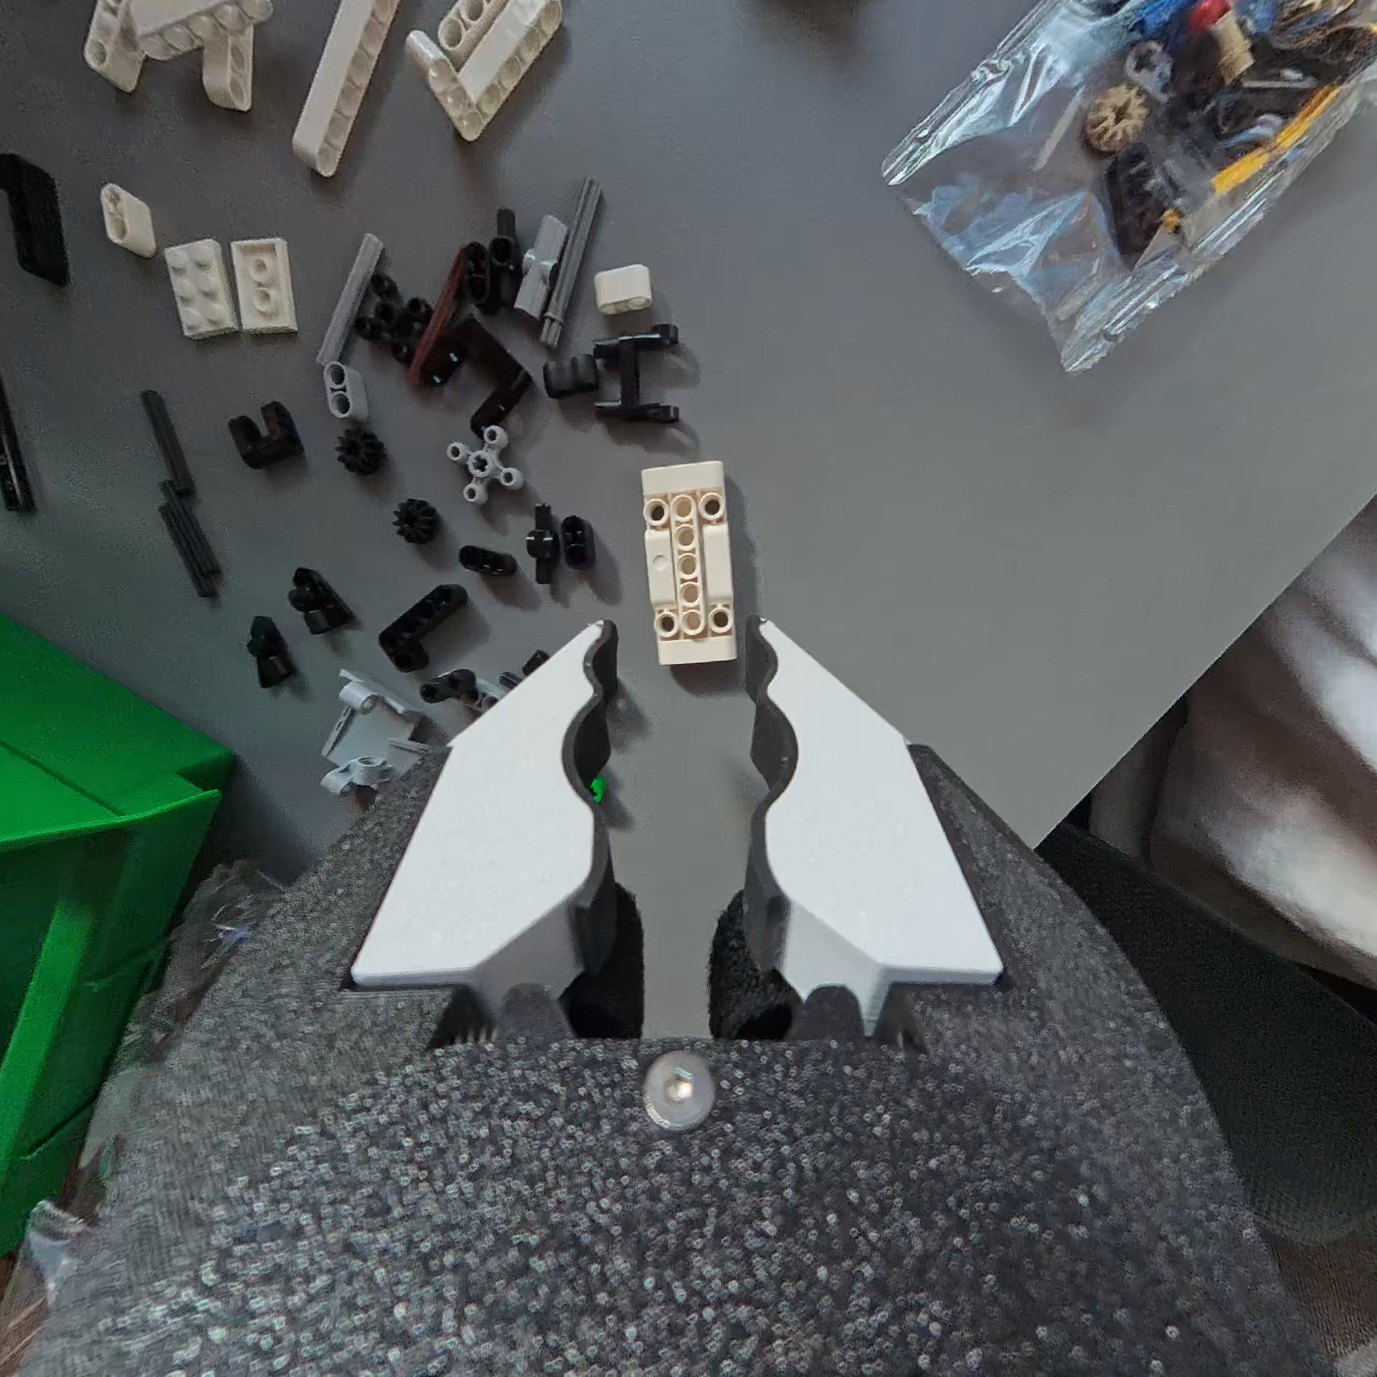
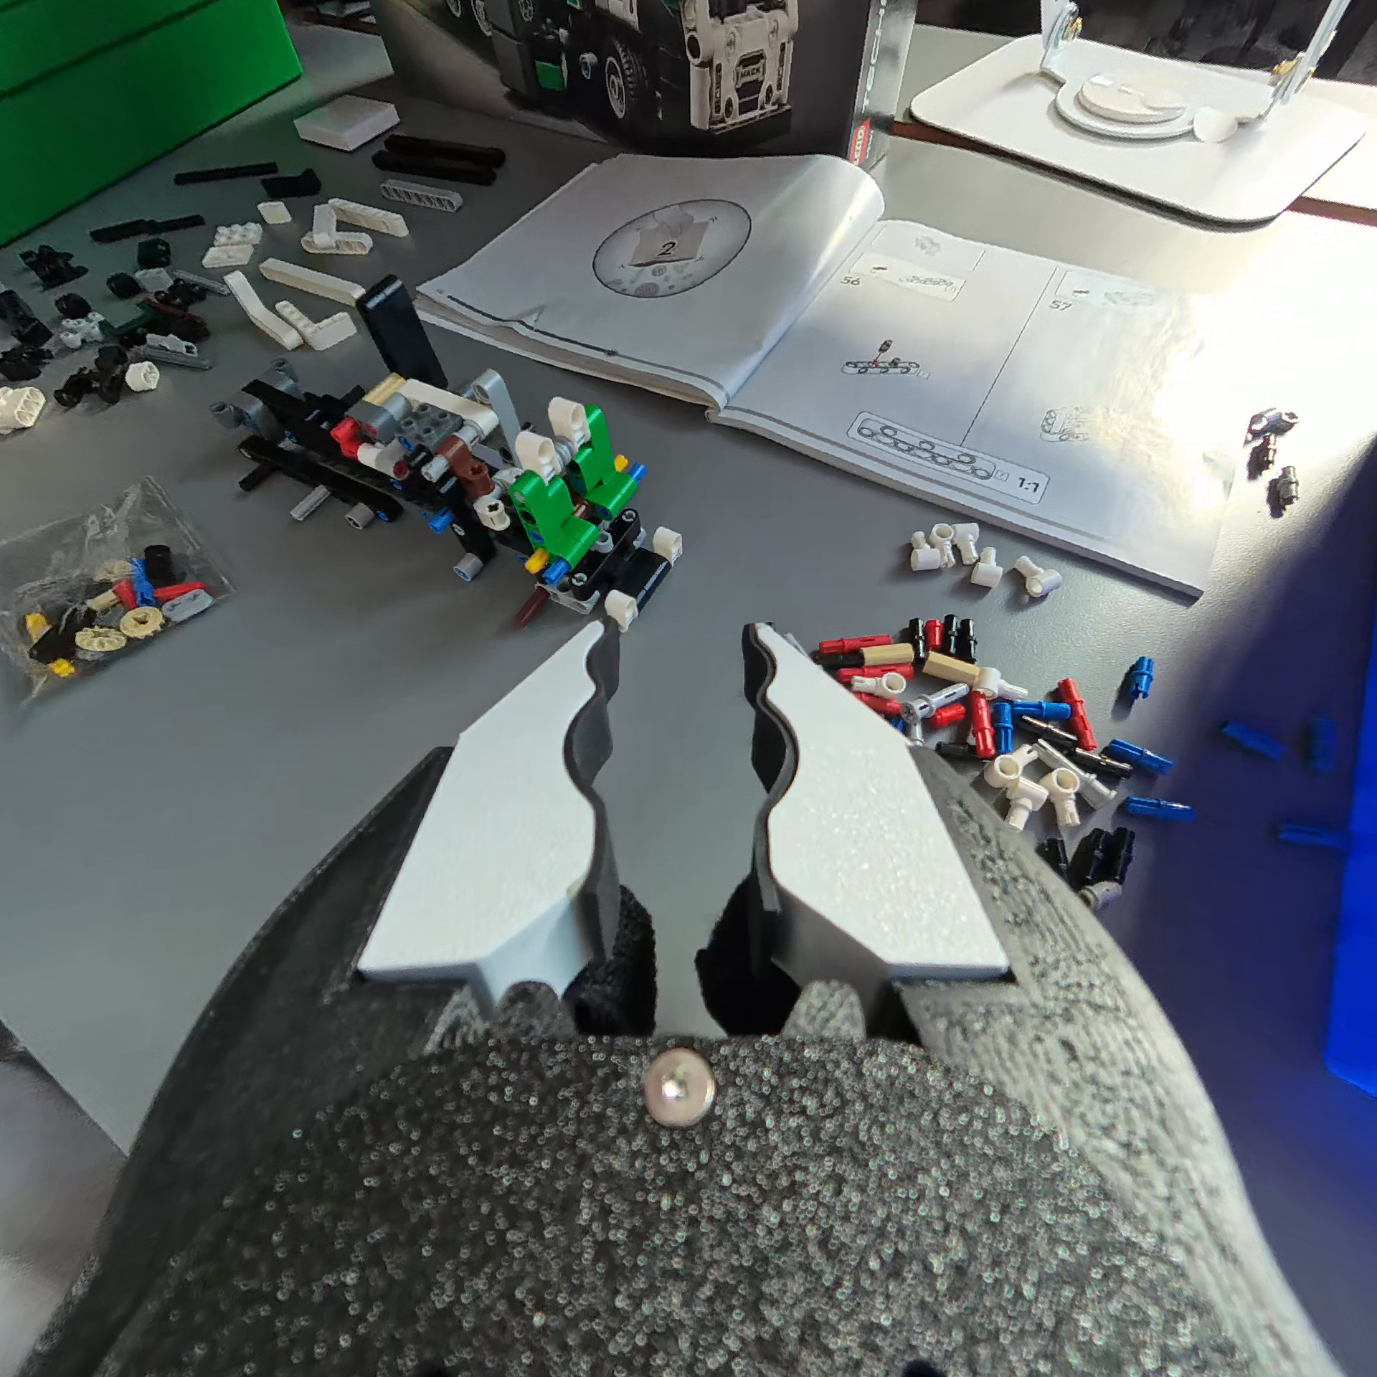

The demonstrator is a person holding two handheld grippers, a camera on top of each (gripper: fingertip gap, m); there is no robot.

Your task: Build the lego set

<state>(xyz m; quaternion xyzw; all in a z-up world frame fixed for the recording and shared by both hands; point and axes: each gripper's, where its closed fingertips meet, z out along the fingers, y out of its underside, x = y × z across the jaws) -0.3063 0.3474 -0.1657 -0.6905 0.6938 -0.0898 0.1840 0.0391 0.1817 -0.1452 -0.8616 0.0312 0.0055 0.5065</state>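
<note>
Fingers of left gripper [image 1: 679, 633] stand wide, empty; white perforated panel piece [image 1: 688, 560] lies just ahead, long axis along them.

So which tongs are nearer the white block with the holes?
Left. The left tongs stand open with their tips flanking the near end of the white block. The right tongs stand open over bare table; the block isn't in their view.

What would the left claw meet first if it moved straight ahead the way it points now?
Probably the white rectangular plastic brick with round holes, lying just ahead of the open left claw on the grey table.
</note>
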